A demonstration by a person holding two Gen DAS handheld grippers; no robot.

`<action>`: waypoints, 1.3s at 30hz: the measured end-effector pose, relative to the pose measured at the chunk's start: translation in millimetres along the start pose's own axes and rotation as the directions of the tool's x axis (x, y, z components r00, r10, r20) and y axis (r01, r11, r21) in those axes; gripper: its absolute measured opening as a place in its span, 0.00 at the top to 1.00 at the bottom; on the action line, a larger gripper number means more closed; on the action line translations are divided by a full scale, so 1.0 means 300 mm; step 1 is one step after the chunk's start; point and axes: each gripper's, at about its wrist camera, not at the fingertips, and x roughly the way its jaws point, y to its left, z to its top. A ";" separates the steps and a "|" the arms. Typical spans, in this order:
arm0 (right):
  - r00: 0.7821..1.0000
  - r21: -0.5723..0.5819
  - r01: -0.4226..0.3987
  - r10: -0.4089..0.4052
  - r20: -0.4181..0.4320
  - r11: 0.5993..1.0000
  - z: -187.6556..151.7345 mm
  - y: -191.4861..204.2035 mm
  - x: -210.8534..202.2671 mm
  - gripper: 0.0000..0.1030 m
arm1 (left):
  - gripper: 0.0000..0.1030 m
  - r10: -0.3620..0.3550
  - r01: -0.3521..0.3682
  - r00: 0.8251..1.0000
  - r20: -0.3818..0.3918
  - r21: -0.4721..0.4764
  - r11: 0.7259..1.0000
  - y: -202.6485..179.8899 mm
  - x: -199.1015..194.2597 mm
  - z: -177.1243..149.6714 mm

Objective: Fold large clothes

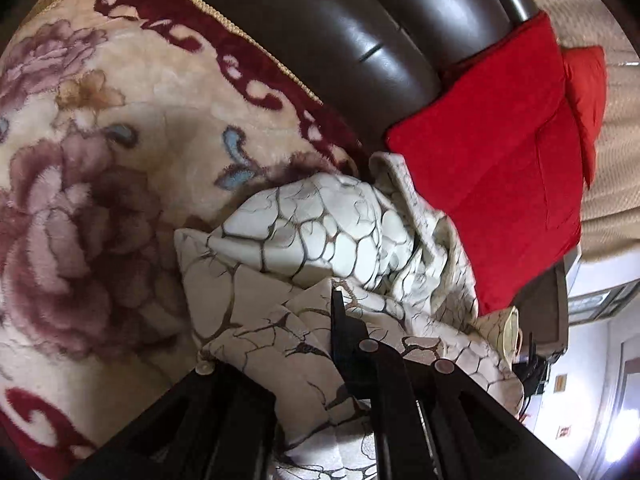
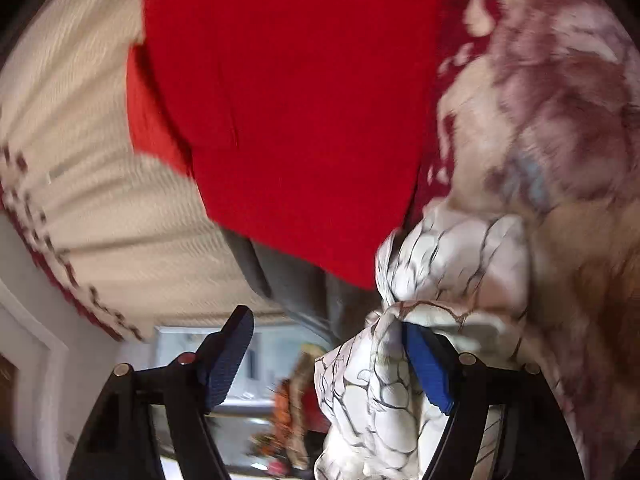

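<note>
**A:** Where's the garment sitting?

**Me:** The cream cloth with the brown crackle print [image 1: 320, 236] is bunched on the floral plush blanket [image 1: 100, 184], its far side against the red cushion [image 1: 492, 184] in front of the dark leather headboard [image 1: 340, 32].

**A:** Which way does it run?

**Me:** From my left tongs [image 1: 304, 344] it stretches forward toward the cushion, but it's too crumpled for me to name a clear long axis or which end is which.

**A:** Is your left tool gripping it?

**Me:** Cloth covers one finger and lies between both, so I can't tell whether they're pinched.

**A:** And the right?

**Me:** My right tongs [image 2: 328, 344] stand wide apart. The cloth [image 2: 452, 264] drapes over the blue pad [image 2: 428, 372] of one finger; the other finger [image 2: 224, 356] is bare. That view is blurred.
</note>
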 end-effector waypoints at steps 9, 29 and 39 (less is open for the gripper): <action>0.967 -0.545 0.240 -0.247 0.063 0.803 -0.120 0.335 -0.008 0.22 | 0.92 -0.119 0.122 0.974 0.191 -0.005 0.992 -0.052 -0.015 -0.029; 0.919 -0.499 0.133 -0.295 -0.262 0.856 -0.256 0.189 0.275 0.24 | 0.45 -0.215 0.207 0.941 0.263 0.058 0.977 -0.084 -0.107 -0.071; 0.970 -0.487 0.241 -0.228 0.087 0.840 -0.164 0.207 0.127 0.23 | 0.17 -0.237 0.299 0.817 0.526 -0.033 0.954 -0.014 -0.233 -0.059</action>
